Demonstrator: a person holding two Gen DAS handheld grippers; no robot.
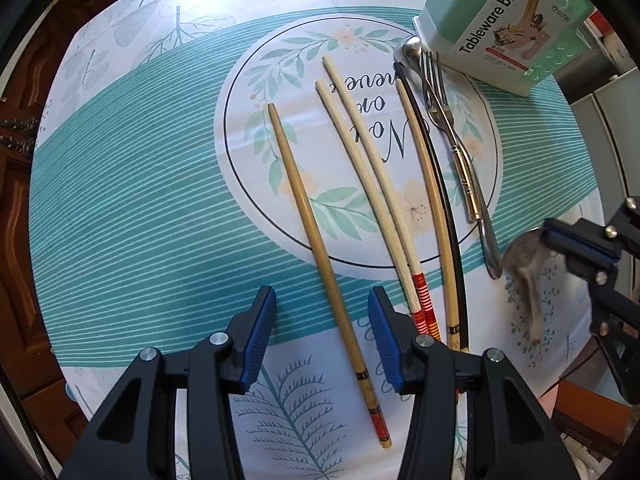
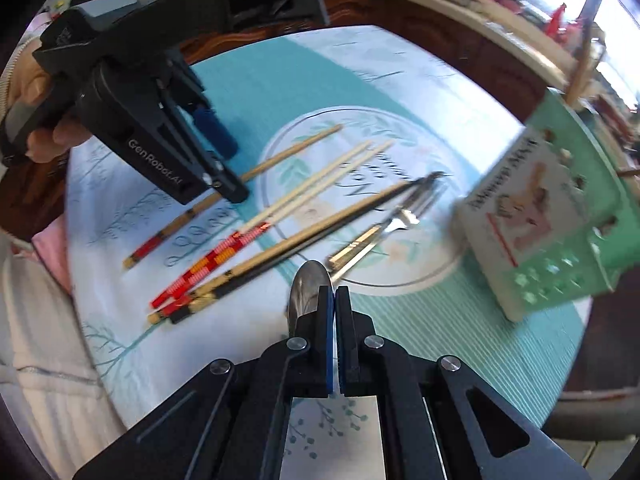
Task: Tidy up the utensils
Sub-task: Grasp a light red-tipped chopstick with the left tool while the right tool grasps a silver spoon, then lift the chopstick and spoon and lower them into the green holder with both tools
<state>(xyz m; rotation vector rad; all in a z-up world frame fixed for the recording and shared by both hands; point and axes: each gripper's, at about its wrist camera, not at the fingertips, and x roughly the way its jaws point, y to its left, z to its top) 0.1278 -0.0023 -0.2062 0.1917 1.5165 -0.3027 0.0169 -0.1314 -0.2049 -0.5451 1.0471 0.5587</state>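
Several chopsticks lie side by side on the tablecloth: a tan one [image 1: 320, 256], two pale ones with red striped ends [image 1: 376, 184], and a tan and a black one [image 1: 436, 208]. A fork [image 1: 448, 120] and a spoon [image 1: 412, 50] lie beside them. My left gripper [image 1: 322, 316] is open, its blue pads astride the tan chopstick's lower part, above it. My right gripper [image 2: 334, 296] is shut on a metal spoon [image 2: 308, 292], held off the table; it shows blurred in the left wrist view [image 1: 524, 256]. The green "Tableware block" holder [image 1: 504, 20] stands at the far right.
The round table [image 1: 120, 208] has a teal and white printed cloth. Dark wooden furniture [image 1: 20, 160] stands beyond the left edge. A cluttered shelf [image 2: 500, 4] runs behind the table. The holder also shows in the right wrist view [image 2: 552, 216].
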